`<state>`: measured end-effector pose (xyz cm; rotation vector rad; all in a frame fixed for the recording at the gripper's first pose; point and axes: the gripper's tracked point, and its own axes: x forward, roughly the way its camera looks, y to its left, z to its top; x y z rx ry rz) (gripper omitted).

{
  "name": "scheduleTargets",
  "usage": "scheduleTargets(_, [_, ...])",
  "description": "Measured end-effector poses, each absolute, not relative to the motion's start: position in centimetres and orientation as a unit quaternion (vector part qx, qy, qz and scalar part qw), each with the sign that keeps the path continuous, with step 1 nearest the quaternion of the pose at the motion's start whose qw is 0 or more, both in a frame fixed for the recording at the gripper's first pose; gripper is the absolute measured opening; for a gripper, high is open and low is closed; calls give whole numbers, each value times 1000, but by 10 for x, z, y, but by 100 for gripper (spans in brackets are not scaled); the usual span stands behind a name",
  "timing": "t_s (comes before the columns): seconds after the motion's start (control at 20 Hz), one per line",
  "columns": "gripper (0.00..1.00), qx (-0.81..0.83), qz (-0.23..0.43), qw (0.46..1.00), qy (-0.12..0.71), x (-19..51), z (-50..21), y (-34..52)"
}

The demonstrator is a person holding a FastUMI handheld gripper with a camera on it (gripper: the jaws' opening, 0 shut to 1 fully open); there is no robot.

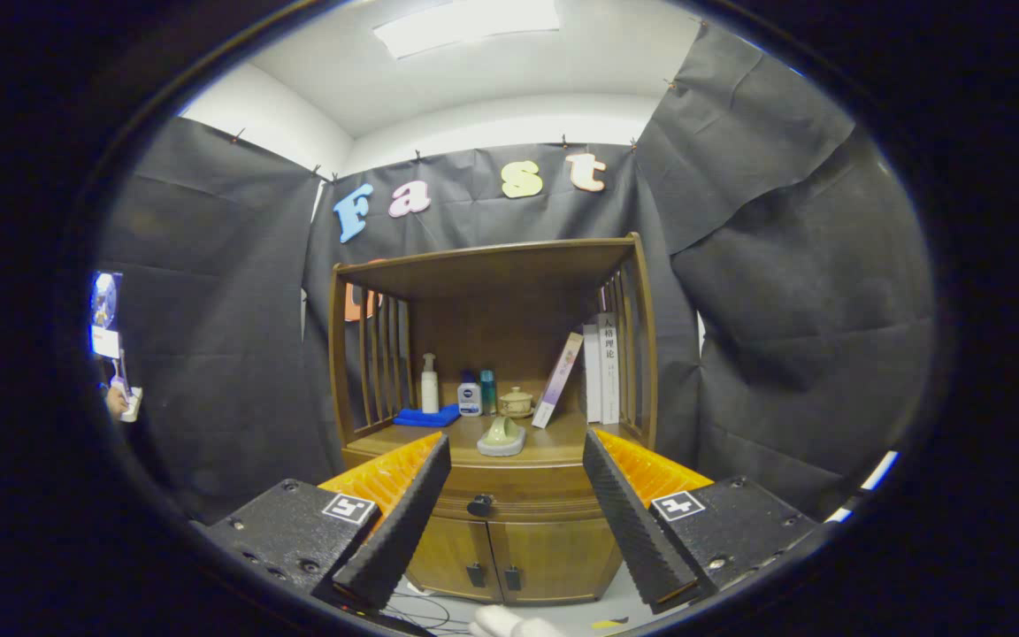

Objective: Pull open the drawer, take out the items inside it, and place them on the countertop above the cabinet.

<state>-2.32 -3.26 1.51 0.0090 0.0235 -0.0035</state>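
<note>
A wooden cabinet [509, 540] stands ahead against the booth wall. Its drawer [518, 497] is closed, with a dark round knob [479, 505] on its front. The countertop [554, 441] above carries a pale green dish-like item [501, 436] near its front edge. My gripper [517, 495] is open, held back from the cabinet with nothing between its fingers. The knob shows in the gap between the fingers, nearer the left finger [399, 522]. What lies inside the drawer is hidden.
On the countertop sit a blue cloth [425, 416], a white pump bottle [429, 384], small bottles [475, 394], a lidded jar [517, 402], a leaning book [558, 379] and upright books [603, 367]. Two lower doors [509, 557] sit under the drawer. Cables lie on the floor [421, 610].
</note>
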Motion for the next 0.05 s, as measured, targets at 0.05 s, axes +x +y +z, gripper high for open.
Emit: scheduleTargets(0.05, [99, 5, -2, 1000, 11, -23, 15, -33])
